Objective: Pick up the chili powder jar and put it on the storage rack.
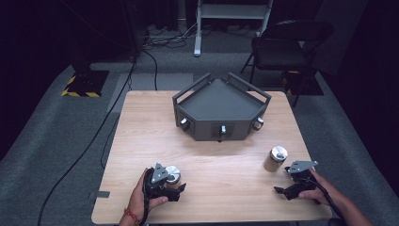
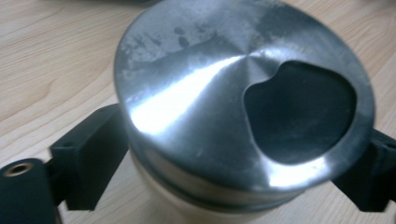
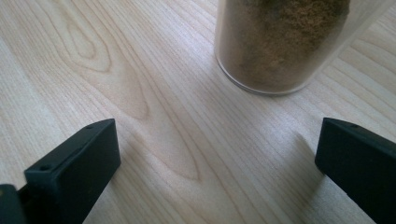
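Observation:
A small jar with a brushed steel lid (image 2: 224, 93) stands near the table's front left (image 1: 173, 173). My left gripper (image 1: 175, 181) has its black jaws on either side of the jar's body just under the lid, and the left fingertip (image 2: 93, 154) lies against it. A second jar with brown powder and a steel lid (image 1: 275, 159) stands at the front right. My right gripper (image 1: 282, 180) rests on the table just in front of it, jaws wide apart with bare wood between them (image 3: 217, 158). The powder jar's base (image 3: 280, 42) sits beyond the fingertips, untouched.
A dark grey angular tray (image 1: 221, 101) with raised rails and three front knobs stands at the table's far middle. A folding chair (image 1: 282, 42) and floor cables lie beyond the table. The table's front edge (image 1: 211, 220) runs close under both hands.

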Motion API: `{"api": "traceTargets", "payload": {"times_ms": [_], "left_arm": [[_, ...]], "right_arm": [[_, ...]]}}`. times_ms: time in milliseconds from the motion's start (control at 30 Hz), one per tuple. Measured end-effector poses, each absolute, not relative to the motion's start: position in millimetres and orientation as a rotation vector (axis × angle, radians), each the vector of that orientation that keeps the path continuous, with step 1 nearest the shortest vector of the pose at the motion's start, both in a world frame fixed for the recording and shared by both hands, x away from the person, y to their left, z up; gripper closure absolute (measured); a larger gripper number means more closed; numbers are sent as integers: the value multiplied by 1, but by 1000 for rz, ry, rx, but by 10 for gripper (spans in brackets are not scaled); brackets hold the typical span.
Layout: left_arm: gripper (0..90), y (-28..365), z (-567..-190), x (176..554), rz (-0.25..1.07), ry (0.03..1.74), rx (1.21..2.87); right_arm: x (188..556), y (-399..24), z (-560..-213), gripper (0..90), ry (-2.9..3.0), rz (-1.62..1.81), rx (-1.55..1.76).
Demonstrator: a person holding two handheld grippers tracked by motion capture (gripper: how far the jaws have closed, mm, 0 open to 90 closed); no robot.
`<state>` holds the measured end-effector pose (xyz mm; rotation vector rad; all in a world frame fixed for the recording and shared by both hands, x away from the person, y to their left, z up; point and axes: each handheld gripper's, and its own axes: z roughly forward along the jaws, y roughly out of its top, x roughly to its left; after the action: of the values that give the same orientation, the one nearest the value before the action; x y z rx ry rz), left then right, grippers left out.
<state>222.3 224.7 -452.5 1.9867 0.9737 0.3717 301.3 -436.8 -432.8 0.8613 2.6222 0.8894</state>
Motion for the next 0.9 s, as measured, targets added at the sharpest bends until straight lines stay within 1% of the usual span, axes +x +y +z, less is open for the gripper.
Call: {"api": "traceTargets", "payload": {"times_ms": [33, 67, 133, 167, 467, 767, 900], "left_arm": [[121, 225, -455, 222, 373, 966, 1975], [190, 227, -456, 221, 371, 970, 1960], [238, 229, -460, 221, 371, 978, 1941], [277, 230, -461, 222, 369, 979, 1938], [296, 224, -461, 218, 404, 994, 1933], [312, 226, -455, 221, 401, 1001, 1937], [313, 227, -452, 222, 378, 992, 1953]], "right_arm": [[301, -437, -433, 0, 2622, 890, 861], [301, -437, -433, 0, 2622, 889, 860], [301, -437, -433, 0, 2622, 891, 860], [301, -437, -433, 0, 2622, 892, 860], [301, -437, -433, 0, 2621, 893, 860], [301, -437, -433, 0, 2620, 893, 861], [301, -437, -433, 0, 2620, 894, 861]]}}
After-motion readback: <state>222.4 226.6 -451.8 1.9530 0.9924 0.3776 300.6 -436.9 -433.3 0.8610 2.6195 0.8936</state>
